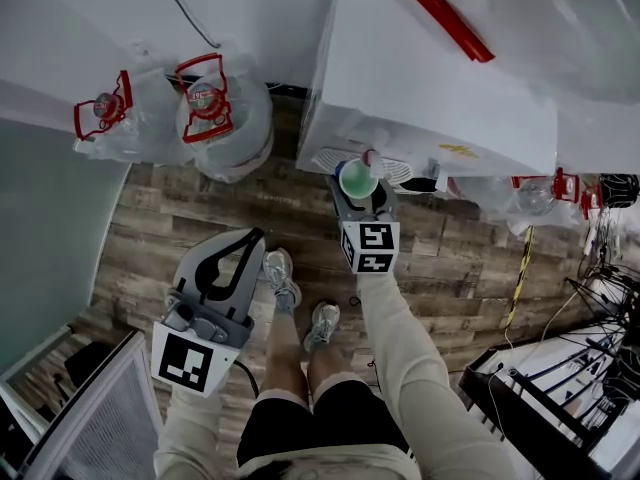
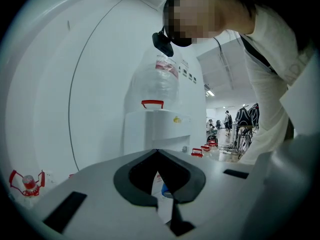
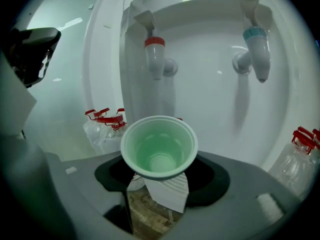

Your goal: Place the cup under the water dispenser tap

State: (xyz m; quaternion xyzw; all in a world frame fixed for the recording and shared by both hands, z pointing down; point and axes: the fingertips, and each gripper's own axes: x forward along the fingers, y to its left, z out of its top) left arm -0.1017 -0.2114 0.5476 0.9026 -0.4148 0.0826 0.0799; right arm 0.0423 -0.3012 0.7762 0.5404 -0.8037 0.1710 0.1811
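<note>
Left gripper (image 1: 252,243): lower left of head view, jaws closed tip to tip, empty.
Water jugs (image 1: 225,118): upper left, on the wood floor.
Right gripper (image 1: 358,196): centre, jaws wide, clamped round the cup.
Green cup (image 3: 159,151): upright, empty, lower centre of right gripper view, in line below the red tap (image 3: 155,56).
Blue tap (image 3: 256,49): upper right.
Water dispenser (image 1: 430,98): white, upper right of head view.

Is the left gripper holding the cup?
No: the cup is clamped in the right gripper, while the left gripper has its jaws shut with nothing between them.
</note>
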